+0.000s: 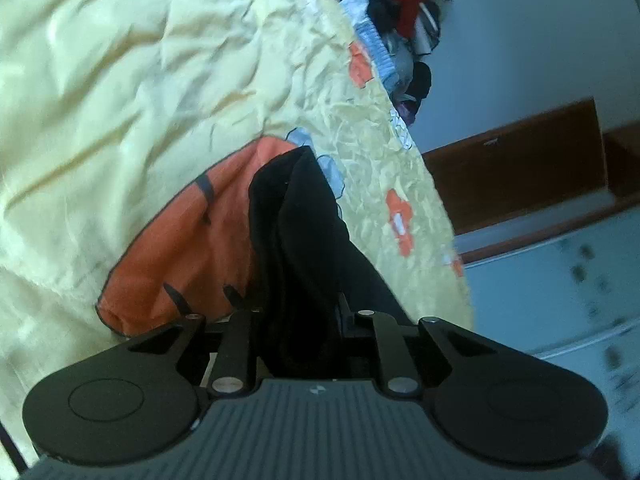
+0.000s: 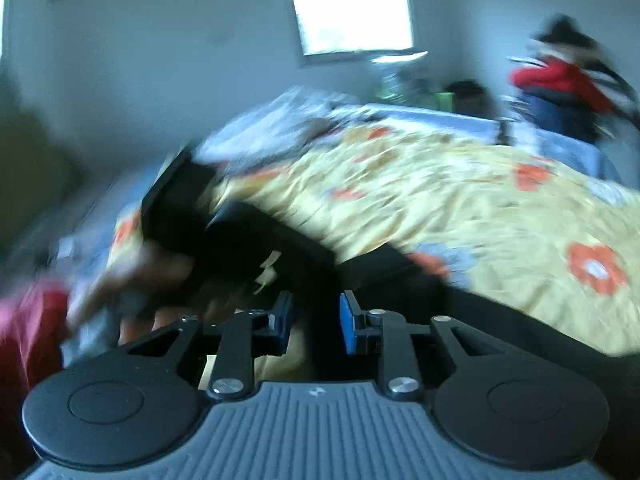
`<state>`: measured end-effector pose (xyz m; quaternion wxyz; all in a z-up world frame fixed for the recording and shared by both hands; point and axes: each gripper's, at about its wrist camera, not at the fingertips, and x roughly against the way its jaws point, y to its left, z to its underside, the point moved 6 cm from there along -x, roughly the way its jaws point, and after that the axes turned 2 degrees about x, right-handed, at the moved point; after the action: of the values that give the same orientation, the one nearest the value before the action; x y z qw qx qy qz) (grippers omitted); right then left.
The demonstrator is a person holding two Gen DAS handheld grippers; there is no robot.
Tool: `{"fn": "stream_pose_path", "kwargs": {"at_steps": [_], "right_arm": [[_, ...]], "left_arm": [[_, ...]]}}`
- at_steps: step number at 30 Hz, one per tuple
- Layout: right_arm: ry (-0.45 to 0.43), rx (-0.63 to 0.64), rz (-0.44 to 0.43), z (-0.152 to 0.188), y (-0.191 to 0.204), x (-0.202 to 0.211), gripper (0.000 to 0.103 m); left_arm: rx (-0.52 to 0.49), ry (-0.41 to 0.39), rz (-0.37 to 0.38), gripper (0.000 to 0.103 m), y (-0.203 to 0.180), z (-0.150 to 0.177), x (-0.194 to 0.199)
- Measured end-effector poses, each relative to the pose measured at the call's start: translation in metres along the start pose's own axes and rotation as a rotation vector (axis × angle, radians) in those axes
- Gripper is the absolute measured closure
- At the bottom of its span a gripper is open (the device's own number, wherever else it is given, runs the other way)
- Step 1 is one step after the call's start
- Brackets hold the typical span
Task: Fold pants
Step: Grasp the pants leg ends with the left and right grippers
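The black pants run as a bunched strip from my left gripper out over the bed. That gripper is shut on them, and the cloth hides its fingertips. In the right wrist view, which is blurred, the black pants stretch from the upper left down between the blue pads of my right gripper. Dark cloth fills the narrow gap between those pads and drapes past the gripper's right side. A person's hand shows at the left near the far end of the pants.
The yellow quilt with orange flowers covers the bed. A pile of clothes lies at its far edge. A brown wooden board and a pale floor lie past the bed's side. A window is on the far wall.
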<state>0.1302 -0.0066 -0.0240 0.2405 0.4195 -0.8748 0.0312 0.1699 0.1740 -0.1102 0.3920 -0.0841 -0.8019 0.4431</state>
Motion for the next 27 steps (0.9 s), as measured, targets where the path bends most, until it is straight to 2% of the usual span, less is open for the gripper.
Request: {"fn": "stream_pose_path", "kwargs": {"at_steps": [2, 4, 6, 8, 10, 11, 15, 20, 23, 27], "right_arm": [[0.04, -0.014, 0.146, 0.003, -0.022, -0.007, 0.078], [0.105, -0.001, 0.225, 0.014, -0.033, -0.023, 0.078], [0.122, -0.048, 0.196, 0.021, -0.037, -0.037, 0.078], [0.085, -0.136, 0.131, 0.023, -0.036, -0.042, 0.078], [0.045, -0.202, 0.102, 0.022, -0.04, -0.037, 0.078], [0.03, -0.222, 0.091, 0.022, -0.043, -0.032, 0.078], [-0.066, -0.327, 0.059, 0.023, -0.06, 0.004, 0.078], [-0.187, -0.415, 0.076, 0.028, -0.083, 0.069, 0.078], [-0.255, -0.466, 0.113, 0.039, -0.1, 0.113, 0.078], [-0.306, -0.521, 0.204, 0.062, -0.122, 0.168, 0.078]], "left_arm": [[-0.071, -0.037, -0.037, 0.084, -0.009, 0.005, 0.002], [-0.141, -0.072, -0.064, 0.084, -0.022, 0.011, 0.006], [-0.211, -0.101, -0.079, 0.084, -0.037, 0.017, 0.015], [-0.285, -0.125, -0.101, 0.084, -0.055, 0.027, 0.02], [-0.358, -0.162, -0.149, 0.084, -0.07, 0.037, 0.023], [-0.381, -0.172, -0.145, 0.084, -0.078, 0.041, 0.025], [-0.451, -0.184, -0.109, 0.084, -0.115, 0.059, 0.024], [-0.611, -0.186, -0.064, 0.081, -0.175, 0.104, 0.011], [-0.701, -0.163, -0.018, 0.079, -0.208, 0.137, -0.004], [-0.791, -0.091, 0.026, 0.076, -0.243, 0.18, -0.036]]}}
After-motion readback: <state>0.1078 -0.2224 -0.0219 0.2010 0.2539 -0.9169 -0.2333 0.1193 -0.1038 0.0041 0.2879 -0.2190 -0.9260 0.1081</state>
